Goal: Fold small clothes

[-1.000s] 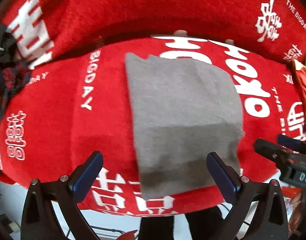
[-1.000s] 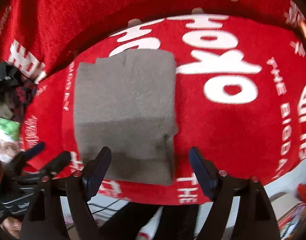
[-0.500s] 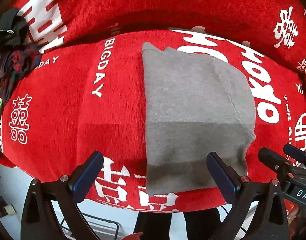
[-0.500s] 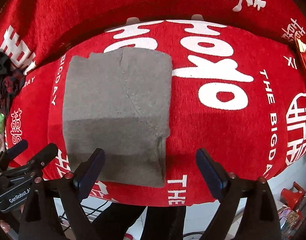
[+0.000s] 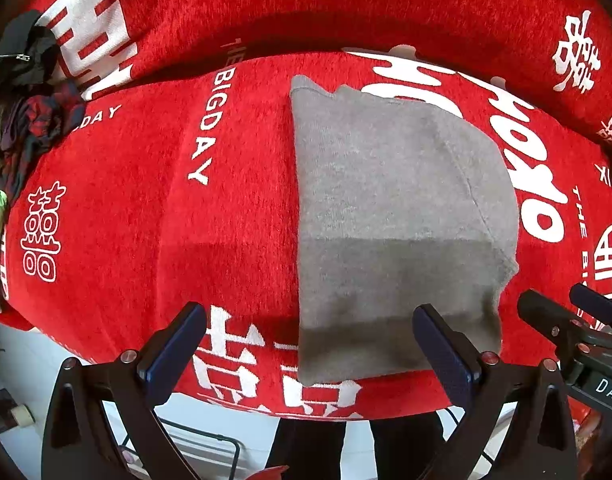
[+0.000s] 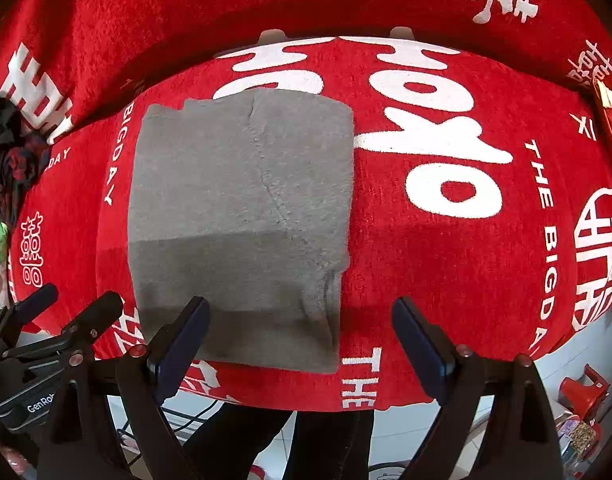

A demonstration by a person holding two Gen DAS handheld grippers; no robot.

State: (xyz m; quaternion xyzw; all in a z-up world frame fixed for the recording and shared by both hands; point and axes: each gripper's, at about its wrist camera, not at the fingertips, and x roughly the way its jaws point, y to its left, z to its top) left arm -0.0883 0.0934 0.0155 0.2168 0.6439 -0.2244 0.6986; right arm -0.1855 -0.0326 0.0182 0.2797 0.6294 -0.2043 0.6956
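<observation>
A grey garment (image 5: 394, 224), folded into a rough rectangle, lies flat on the red cloth-covered table (image 5: 145, 208). It also shows in the right wrist view (image 6: 241, 216). My left gripper (image 5: 310, 348) is open and empty, held above the table's near edge at the garment's near left corner. My right gripper (image 6: 301, 340) is open and empty, above the near edge at the garment's near right corner. Each gripper shows at the side of the other's view: the right gripper (image 5: 578, 328) and the left gripper (image 6: 61, 316).
The red cloth with white lettering also covers a raised back part (image 5: 306, 8). A heap of dark clothes (image 5: 25, 100) lies at the far left. A red object (image 6: 586, 392) stands on the floor at the lower right. A person's dark legs (image 6: 289, 440) are below the table's edge.
Both grippers have drawn back and up from the garment, so more of the table shows. The garment lies as before. Both grippers stayed open.
</observation>
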